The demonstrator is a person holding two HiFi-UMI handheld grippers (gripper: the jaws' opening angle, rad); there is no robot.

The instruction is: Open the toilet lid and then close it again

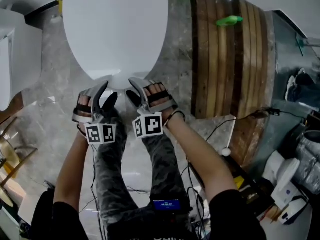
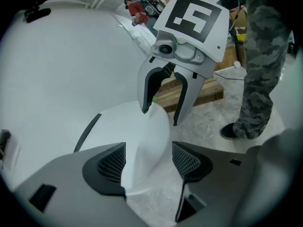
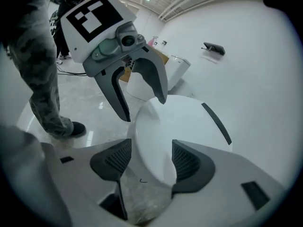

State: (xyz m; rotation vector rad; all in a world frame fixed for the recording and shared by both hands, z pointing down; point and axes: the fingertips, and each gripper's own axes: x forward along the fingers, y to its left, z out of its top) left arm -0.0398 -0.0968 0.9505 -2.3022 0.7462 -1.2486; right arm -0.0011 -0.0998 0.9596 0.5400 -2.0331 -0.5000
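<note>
You are holding both claws at the front rim of the smooth, white, oval plastic toilet lid, which is lying flat and closed in the upper centre of the head view. The left claw and the right claw are both standing apart. The rim is sitting between the two halves of each claw, but neither is clamping it. The lid is looking stiff, glossy and slippery, and probably quite light. I am judging that this thin front lip is the best place to take hold, and that lowering it gently is avoiding a slam.
</note>
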